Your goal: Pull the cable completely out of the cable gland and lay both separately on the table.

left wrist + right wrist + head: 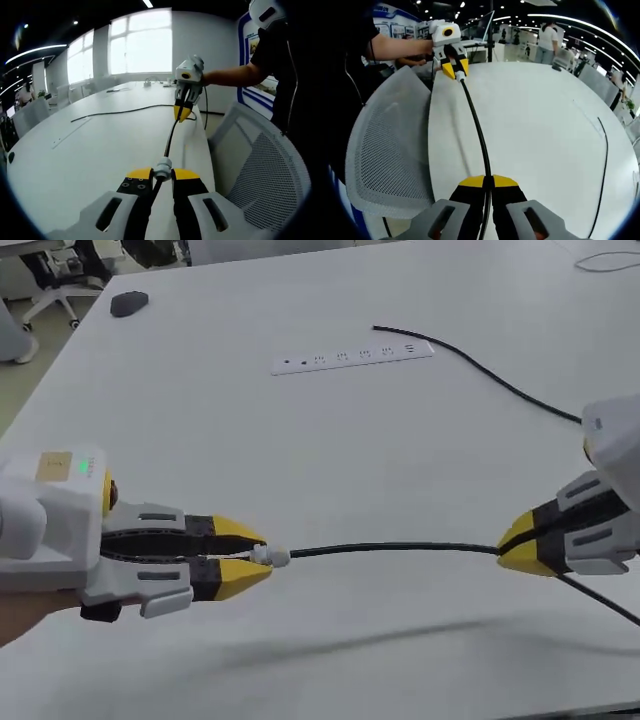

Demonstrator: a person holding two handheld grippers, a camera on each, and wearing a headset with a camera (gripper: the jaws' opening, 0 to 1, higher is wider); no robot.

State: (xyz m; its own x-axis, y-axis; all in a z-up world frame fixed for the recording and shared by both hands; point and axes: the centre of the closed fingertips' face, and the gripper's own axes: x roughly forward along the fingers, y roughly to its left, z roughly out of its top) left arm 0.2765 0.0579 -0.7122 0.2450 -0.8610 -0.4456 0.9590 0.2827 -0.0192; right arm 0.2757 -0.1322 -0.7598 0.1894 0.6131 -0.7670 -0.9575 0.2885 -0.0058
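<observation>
Both clamped: cable gland (272, 557) by left hand-held gripper (252, 552) at 8 o'clock, cable (400, 548) by right hand-held gripper (503, 550) at 4 o'clock. Gland might be yanked loose if pulled crooked.

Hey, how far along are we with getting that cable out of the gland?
Done: both grips are set, the left gripper shut on the white cable gland and the right gripper shut on the black cable. In hand: the cable is stretched between them above the table, still running into the gland. Left: pull it free, then lay both down apart.
</observation>
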